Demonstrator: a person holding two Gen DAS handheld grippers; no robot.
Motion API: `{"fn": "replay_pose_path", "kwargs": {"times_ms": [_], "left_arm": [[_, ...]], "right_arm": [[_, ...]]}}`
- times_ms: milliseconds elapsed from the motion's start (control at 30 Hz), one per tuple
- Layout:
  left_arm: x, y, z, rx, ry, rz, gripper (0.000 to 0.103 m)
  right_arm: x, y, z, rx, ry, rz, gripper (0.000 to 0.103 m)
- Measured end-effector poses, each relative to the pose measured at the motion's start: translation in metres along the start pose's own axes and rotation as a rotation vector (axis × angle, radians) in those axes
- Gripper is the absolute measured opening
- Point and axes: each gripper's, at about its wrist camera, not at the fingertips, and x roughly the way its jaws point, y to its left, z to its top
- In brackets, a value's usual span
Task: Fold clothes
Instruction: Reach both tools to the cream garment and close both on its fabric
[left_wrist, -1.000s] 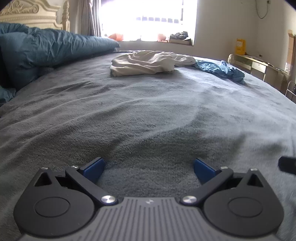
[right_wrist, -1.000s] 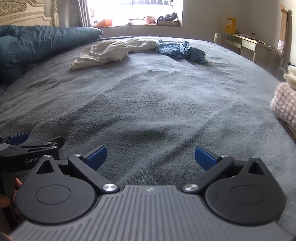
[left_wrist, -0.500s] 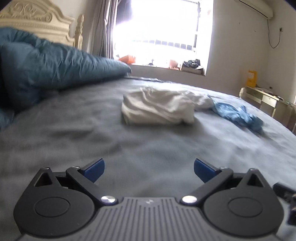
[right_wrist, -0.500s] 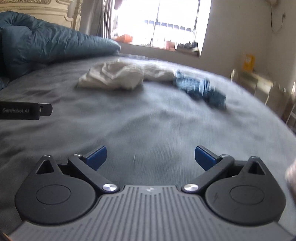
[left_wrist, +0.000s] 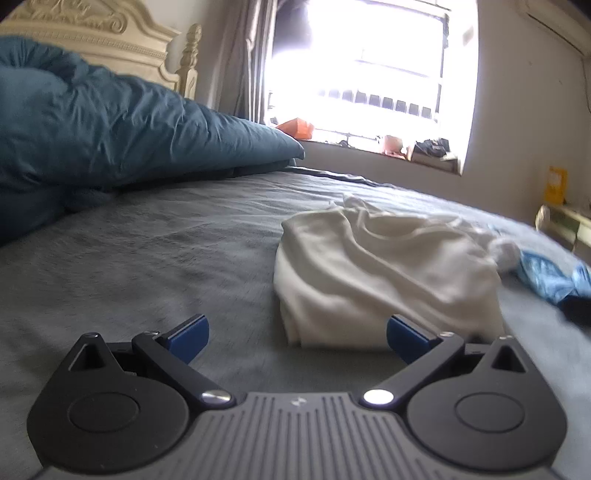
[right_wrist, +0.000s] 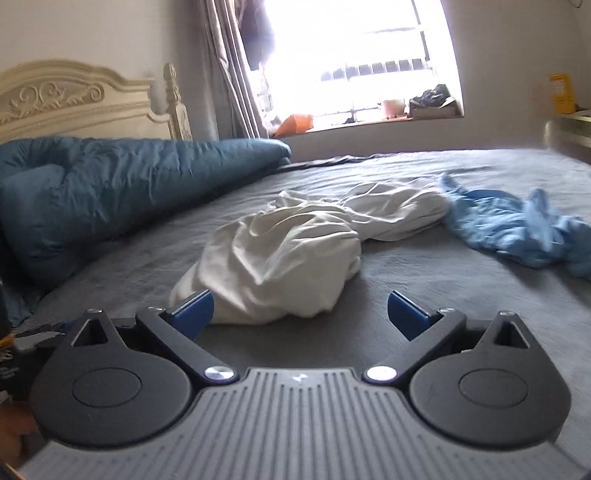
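step: both tools are closing in on the white garment (left_wrist: 384, 273), crumpled on the grey bed (left_wrist: 155, 258)
left tool (left_wrist: 297, 334): jaws spread wide, holding nothing, garment's near edge just ahead
right tool (right_wrist: 300, 309): jaws apart, empty, left fingertip at the garment's near hem
blue garment (right_wrist: 517, 229): lying right of the white one, touching it
tip: pinch separate corners, not the bunched middle; avoid snagging the blue one

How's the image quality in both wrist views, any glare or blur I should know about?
Left wrist view: the window is blown out white, and the crumpled cream garment is softly blurred. Right wrist view: the same window glare, and the crumpled light-blue garment is smeared. Both fisheyes curve the grey bed cover.
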Motion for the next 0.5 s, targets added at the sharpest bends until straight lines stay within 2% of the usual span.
{"fn": "replay_pose_path", "kwargs": {"times_ms": [100, 167, 233, 267, 333, 367, 400, 433, 467, 500], "left_arm": [[0.026, -0.001, 0.006, -0.028, 0.024, -0.003, 0.097], [0.042, -0.002, 0.007, -0.039, 0.05, -0.005, 0.09], [0.055, 0.0, 0.006, -0.06, 0.069, -0.008, 0.082], [0.06, 0.001, 0.005, -0.076, 0.079, -0.013, 0.082], [0.067, 0.005, 0.004, -0.117, 0.079, -0.029, 0.079], [0.071, 0.007, 0.004, -0.137, 0.079, -0.037, 0.076], [0.073, 0.009, 0.004, -0.154, 0.076, -0.048, 0.07], [0.075, 0.009, 0.004, -0.16, 0.075, -0.066, 0.059], [0.076, 0.009, 0.005, -0.165, 0.073, -0.085, 0.052], [0.076, 0.009, 0.005, -0.161, 0.069, -0.094, 0.042]], "right_arm": [[0.036, 0.004, 0.005, 0.0, 0.03, -0.014, 0.1], [0.056, 0.006, 0.009, 0.007, 0.047, -0.023, 0.099], [0.073, 0.008, 0.013, 0.005, 0.07, -0.036, 0.094], [0.081, 0.008, 0.014, 0.003, 0.079, -0.05, 0.091], [0.096, 0.008, 0.015, 0.006, 0.108, -0.079, 0.084], [0.104, 0.007, 0.015, 0.011, 0.13, -0.094, 0.077], [0.109, 0.005, 0.013, 0.025, 0.145, -0.095, 0.072], [0.114, 0.003, 0.011, 0.04, 0.158, -0.093, 0.068], [0.119, 0.001, 0.009, 0.055, 0.172, -0.091, 0.058], [0.117, 0.003, 0.008, 0.045, 0.165, -0.094, 0.053]]}}
